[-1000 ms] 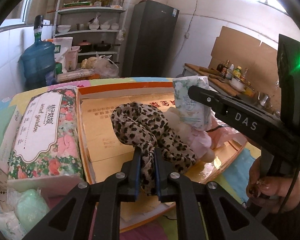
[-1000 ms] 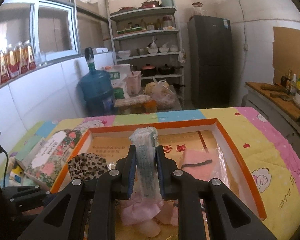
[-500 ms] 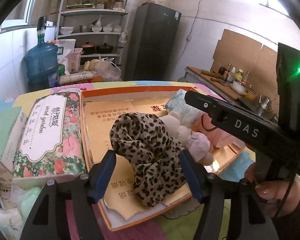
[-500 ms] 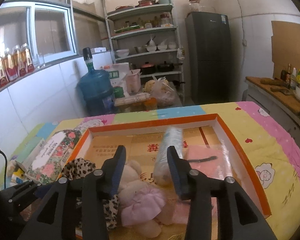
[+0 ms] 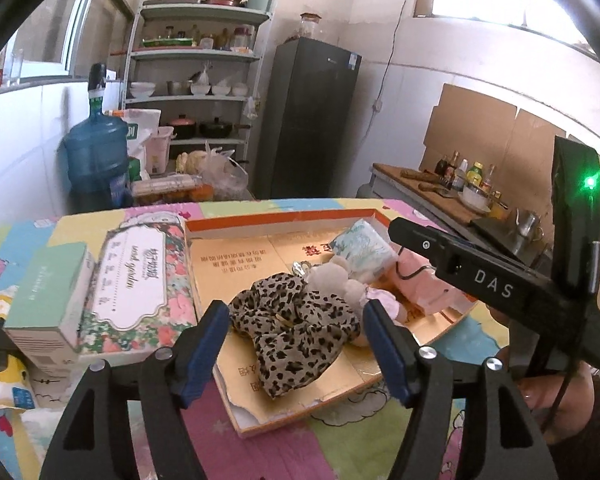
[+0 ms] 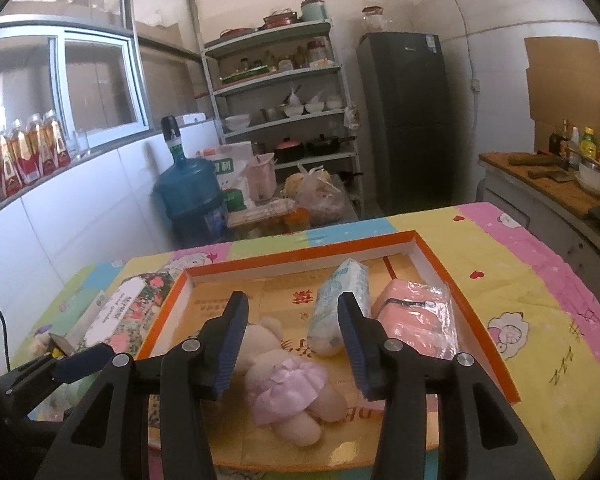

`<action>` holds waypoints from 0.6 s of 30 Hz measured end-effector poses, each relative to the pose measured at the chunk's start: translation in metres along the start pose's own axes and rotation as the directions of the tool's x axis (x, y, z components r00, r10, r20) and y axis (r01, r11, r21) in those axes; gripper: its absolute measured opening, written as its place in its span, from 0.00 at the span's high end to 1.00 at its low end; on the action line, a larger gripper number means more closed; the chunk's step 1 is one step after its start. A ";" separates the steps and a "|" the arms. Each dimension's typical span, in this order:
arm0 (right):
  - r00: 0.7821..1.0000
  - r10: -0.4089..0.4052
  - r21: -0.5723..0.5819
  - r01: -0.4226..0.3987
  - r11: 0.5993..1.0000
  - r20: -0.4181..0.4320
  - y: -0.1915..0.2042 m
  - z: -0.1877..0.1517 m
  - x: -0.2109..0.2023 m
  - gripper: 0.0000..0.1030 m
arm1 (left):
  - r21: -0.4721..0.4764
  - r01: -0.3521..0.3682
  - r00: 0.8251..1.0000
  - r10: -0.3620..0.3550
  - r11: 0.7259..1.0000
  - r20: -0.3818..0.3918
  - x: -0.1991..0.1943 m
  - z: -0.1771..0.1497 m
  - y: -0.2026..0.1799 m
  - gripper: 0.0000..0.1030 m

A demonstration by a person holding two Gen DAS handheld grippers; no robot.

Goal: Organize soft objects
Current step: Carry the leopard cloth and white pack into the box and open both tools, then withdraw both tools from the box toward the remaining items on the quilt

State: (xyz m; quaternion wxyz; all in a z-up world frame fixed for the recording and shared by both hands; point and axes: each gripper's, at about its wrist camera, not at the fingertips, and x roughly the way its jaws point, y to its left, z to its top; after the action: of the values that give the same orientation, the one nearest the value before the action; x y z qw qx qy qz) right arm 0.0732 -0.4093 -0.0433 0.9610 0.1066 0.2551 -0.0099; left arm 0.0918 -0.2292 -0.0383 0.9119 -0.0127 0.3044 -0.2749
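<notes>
A leopard-print cloth (image 5: 296, 332) lies in a heap at the near end of the orange-rimmed box (image 5: 284, 216). My left gripper (image 5: 295, 312) hovers over it with its jaws opening, and the pads stand clear of the cloth. In the right wrist view my right gripper (image 6: 294, 304) is open above the box (image 6: 300, 258). Below it lies a teddy bear in a pink skirt (image 6: 288, 376). A blue-patterned tissue pack (image 6: 340, 304) rests free on the box floor, just beyond the right fingertip. A pink wrapped pack (image 6: 416, 320) lies beside it.
A floral tissue pack (image 5: 136, 284) and a pale green carton (image 5: 48, 292) lie left of the box on the patterned tablecloth. A water jug (image 6: 188, 192), shelves and a dark fridge (image 6: 404, 120) stand beyond the table. A kitchen counter (image 6: 548, 184) is at the right.
Both grippers opened and drew back upward. The left one let go of the leopard cloth, which dropped into the box. The right one released the tissue pack, which now lies in the box.
</notes>
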 end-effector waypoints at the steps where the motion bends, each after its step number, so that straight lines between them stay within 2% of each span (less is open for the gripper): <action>1: 1.000 0.000 0.000 0.000 1.000 0.003 0.001 0.000 -0.003 0.53 | 0.001 0.000 1.000 0.000 1.000 0.006 -0.004 0.000 -0.001 0.30; 7: 1.000 0.004 -0.008 -0.004 1.000 0.022 0.014 -0.001 -0.021 0.53 | 0.007 -0.021 0.999 0.021 1.000 0.041 -0.026 -0.002 0.001 0.30; 9: 0.999 0.004 -0.009 -0.004 1.000 0.032 0.018 -0.001 -0.028 0.47 | 0.014 -0.034 0.998 0.034 0.999 0.061 -0.035 -0.003 0.002 0.30; 11: 0.999 -0.003 -0.008 0.003 1.000 0.046 0.022 -0.002 -0.036 0.36 | 0.029 -0.060 0.995 0.057 0.998 0.085 -0.045 -0.005 0.002 0.30; 14: 0.998 -0.005 -0.008 0.006 1.000 0.063 0.029 -0.004 -0.047 0.31 | 0.055 -0.091 0.989 0.084 0.994 0.121 -0.060 -0.008 0.004 0.30; 18: 0.997 0.000 -0.011 0.000 1.000 0.072 0.040 -0.007 -0.057 0.31 | 0.054 -0.108 0.985 0.099 0.993 0.139 -0.077 -0.014 0.012 0.30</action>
State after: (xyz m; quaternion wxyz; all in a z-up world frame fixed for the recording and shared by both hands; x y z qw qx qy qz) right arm 0.0231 -0.3713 -0.0128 0.9701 0.1008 0.2205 -0.0123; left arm 0.0391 -0.1778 -0.0094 0.9435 0.0123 0.2334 -0.2348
